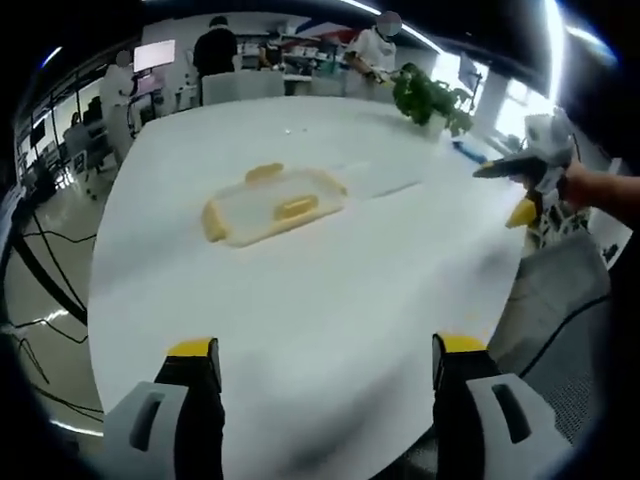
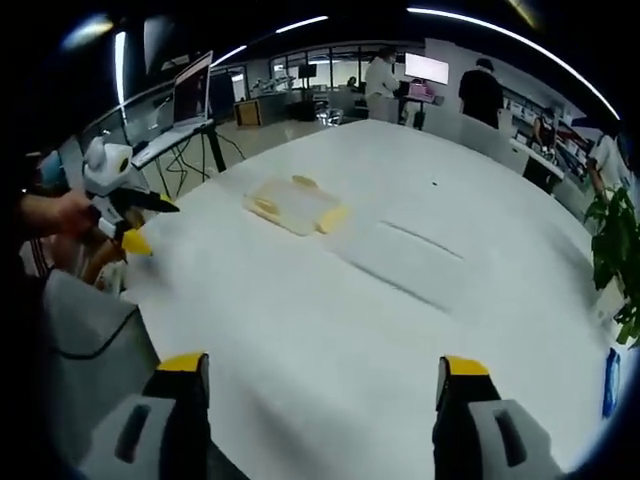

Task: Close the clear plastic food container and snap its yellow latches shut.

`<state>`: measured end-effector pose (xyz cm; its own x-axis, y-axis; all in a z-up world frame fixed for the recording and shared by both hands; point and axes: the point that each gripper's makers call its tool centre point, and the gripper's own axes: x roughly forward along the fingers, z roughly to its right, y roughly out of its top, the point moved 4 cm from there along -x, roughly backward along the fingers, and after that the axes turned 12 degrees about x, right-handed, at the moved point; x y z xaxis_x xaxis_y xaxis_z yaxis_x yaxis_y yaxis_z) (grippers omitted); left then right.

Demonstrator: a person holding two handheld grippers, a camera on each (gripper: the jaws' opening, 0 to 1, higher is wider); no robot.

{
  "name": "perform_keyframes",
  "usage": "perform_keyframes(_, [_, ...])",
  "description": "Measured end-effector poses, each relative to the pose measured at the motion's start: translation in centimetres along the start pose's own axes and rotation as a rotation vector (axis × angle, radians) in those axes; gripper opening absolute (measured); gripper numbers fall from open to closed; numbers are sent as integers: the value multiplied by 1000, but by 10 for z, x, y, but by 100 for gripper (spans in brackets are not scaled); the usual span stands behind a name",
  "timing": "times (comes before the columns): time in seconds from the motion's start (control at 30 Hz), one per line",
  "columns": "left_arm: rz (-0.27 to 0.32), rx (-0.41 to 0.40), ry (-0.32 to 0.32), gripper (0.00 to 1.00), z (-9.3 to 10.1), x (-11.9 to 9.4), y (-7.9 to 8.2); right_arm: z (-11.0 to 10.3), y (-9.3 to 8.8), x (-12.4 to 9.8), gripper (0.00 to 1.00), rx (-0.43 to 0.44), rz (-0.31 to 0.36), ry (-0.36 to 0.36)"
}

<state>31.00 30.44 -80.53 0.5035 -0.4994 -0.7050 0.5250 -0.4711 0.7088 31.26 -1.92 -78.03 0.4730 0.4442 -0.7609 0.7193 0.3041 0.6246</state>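
Observation:
The clear plastic container [image 1: 275, 203] lies on the white table [image 1: 320, 300], well ahead of my left gripper [image 1: 326, 350], whose yellow-tipped jaws stand wide apart and empty. Yellow latches [image 1: 296, 207] stick out at its sides; whether they are snapped is too small to tell. The right gripper [image 1: 528, 178], held by a hand [image 1: 585, 185], hovers at the table's right edge. In the right gripper view the container [image 2: 295, 207] sits far ahead to the left. My right gripper [image 2: 322, 365] is open and empty. The left gripper [image 2: 122, 195] hangs at the table's left edge.
A green plant [image 1: 430, 97] stands at the far end of the table, also as the plant [image 2: 620, 250] at the right. A grey chair [image 1: 560, 290] is beside the table. A laptop [image 2: 190, 90] sits on a desk behind. People stand at the back.

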Motion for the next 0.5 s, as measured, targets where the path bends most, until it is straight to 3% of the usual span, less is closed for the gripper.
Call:
perform_keyframes(0.13, [-11,22,0,86,-8,1,-2,-1,3,8,91,-46,-23,13])
perform_keyframes(0.5, [1,-12,-5,86,-33,3,0,-2,22,26,91,-114,-25,24])
